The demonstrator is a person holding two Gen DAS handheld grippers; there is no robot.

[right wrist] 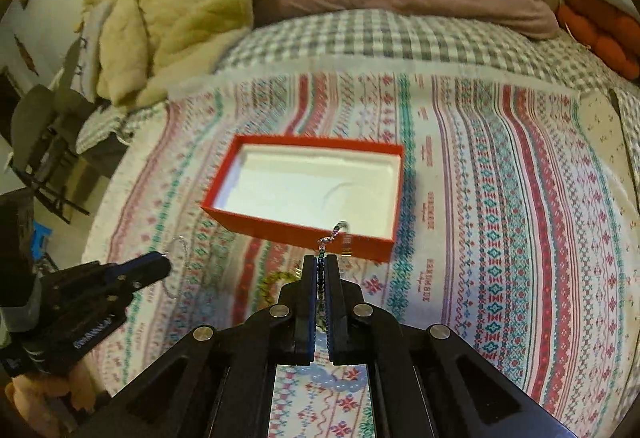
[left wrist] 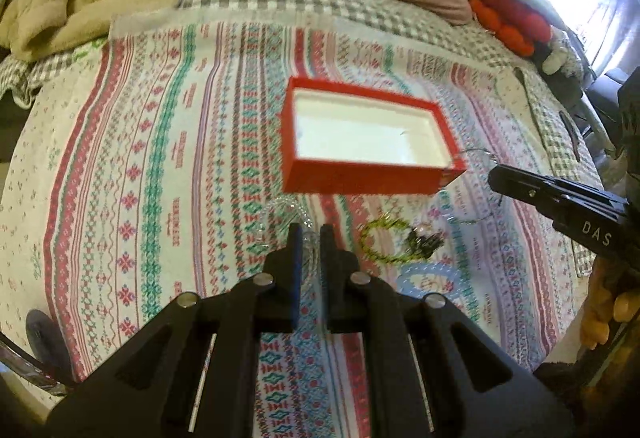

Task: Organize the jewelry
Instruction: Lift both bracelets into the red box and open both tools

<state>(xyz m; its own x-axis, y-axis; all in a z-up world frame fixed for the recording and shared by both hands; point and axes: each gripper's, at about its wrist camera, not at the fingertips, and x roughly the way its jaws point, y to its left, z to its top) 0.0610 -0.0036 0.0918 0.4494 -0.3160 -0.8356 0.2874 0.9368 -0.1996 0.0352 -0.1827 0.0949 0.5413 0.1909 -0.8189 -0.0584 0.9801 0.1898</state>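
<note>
So both grippers are up over a bed spread with a red, green and white knit-pattern cloth. The right gripper has its jaws pressed together on a thin dark beaded chain. The chain runs lengthwise between the pads, and its silvery clasp end pokes out past the tips toward the open red cardboard box with a white lining.

The left gripper is nearly closed too, pinching a clear beaded bracelet whose loop curls out to the left of the tips.

The box lies flat, long side across the view. Near its front edge lie a yellow-green beaded bracelet and a pale blue one.
</note>
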